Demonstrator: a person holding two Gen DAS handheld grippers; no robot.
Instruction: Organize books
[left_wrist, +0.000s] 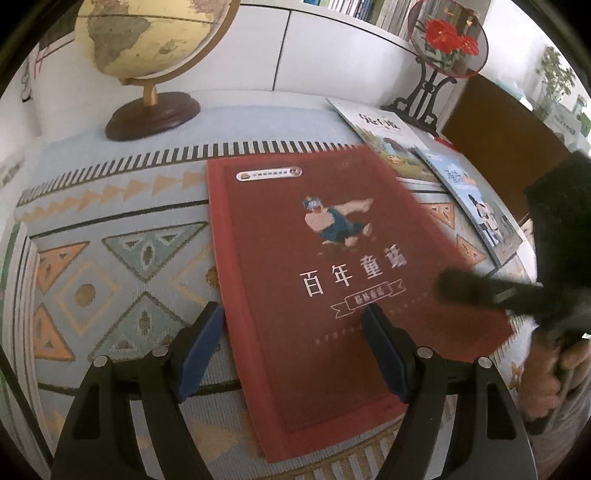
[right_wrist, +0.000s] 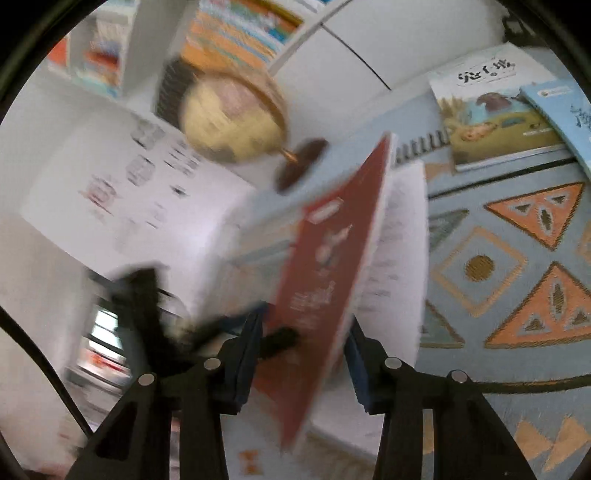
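Note:
A red hardcover book (left_wrist: 325, 280) with white Chinese title lies across the patterned tablecloth (left_wrist: 110, 266). My left gripper (left_wrist: 293, 350) is open, its blue-padded fingers straddling the book's near left part from above. My right gripper (right_wrist: 306, 350) is open around the book's right edge; in the right wrist view the red book (right_wrist: 332, 266) looks tilted with white pages showing, blurred. The right gripper's finger also shows in the left wrist view (left_wrist: 480, 288) over the book's right side. Two more books lie at the back right: a white-covered one (left_wrist: 384, 136) and a light blue one (left_wrist: 476, 206).
A globe (left_wrist: 147, 44) on a wooden base stands at the back left. A round ornament with red flowers on a black stand (left_wrist: 443, 48) is at the back right. White cabinets and bookshelves (right_wrist: 236, 33) stand behind the table. A brown chair back (left_wrist: 509, 140) is at right.

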